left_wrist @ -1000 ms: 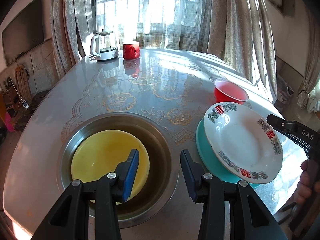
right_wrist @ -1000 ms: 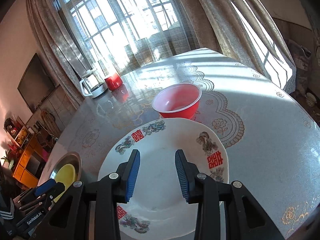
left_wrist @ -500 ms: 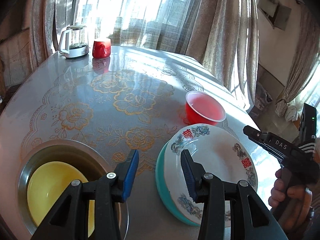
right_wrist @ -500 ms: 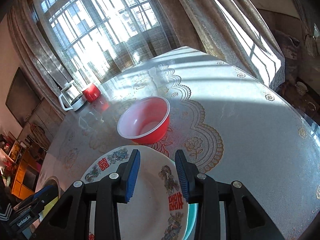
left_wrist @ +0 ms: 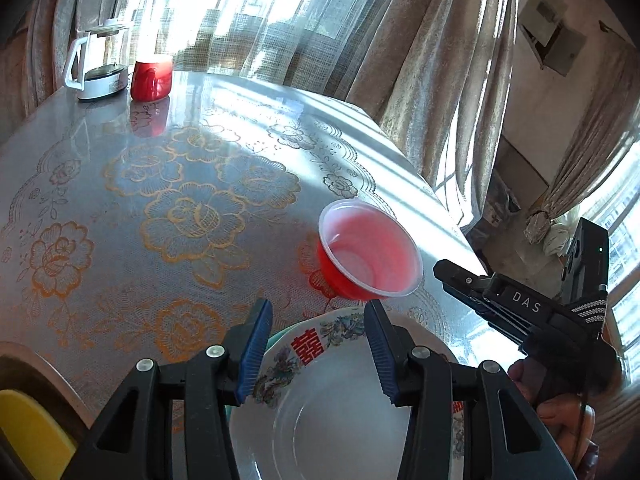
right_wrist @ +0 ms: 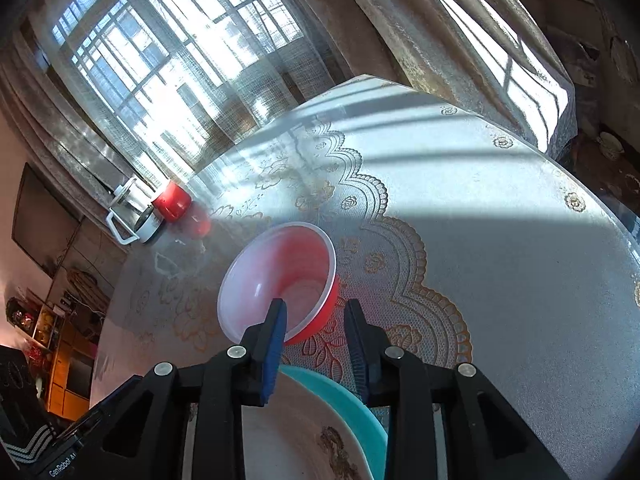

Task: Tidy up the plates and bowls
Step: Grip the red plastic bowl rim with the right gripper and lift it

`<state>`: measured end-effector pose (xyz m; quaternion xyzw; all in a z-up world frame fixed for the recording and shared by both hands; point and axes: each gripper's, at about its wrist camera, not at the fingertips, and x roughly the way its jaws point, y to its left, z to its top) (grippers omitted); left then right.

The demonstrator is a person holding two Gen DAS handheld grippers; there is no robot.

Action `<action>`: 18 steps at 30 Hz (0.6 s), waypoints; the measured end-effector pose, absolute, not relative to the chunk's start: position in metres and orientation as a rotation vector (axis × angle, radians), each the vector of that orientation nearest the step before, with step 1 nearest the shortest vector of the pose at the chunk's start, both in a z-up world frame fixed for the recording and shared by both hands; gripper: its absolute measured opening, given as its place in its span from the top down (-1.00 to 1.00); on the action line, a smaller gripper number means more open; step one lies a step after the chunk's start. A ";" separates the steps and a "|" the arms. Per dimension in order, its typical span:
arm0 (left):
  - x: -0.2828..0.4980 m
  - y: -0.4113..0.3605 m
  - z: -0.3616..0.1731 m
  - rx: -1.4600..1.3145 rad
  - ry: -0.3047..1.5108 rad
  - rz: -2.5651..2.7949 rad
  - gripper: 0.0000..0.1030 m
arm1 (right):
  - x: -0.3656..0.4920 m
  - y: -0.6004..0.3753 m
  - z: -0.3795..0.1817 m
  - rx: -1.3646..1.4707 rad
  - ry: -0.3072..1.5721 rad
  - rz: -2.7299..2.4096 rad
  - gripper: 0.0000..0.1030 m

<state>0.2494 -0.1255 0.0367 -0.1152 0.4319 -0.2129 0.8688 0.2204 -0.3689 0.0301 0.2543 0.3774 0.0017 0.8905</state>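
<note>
Nearest, the left gripper (left_wrist: 318, 346), jaws opening and empty, hovers over the white patterned plate (left_wrist: 340, 412) stacked on a teal plate (right_wrist: 340, 396). Beyond, the right gripper (right_wrist: 316, 350), jaws closing on nothing, nears the red plastic bowl (right_wrist: 280, 280) on the bench (right_wrist: 480, 240). Grasping its rim seems next. Both grippers have moved from the plate toward the bowl.

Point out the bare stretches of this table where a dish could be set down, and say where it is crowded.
Free: the flowered stretch of table between the red bowl and the far kettle and red mug; also the sunlit cloth right of the bowl. Crowded: the near edge, where the white plate sits on a teal plate under both grippers.
</note>
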 end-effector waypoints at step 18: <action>0.312 -0.156 -0.005 -0.380 1.047 -0.456 0.50 | 0.254 -0.369 0.009 0.521 0.863 -0.005 0.74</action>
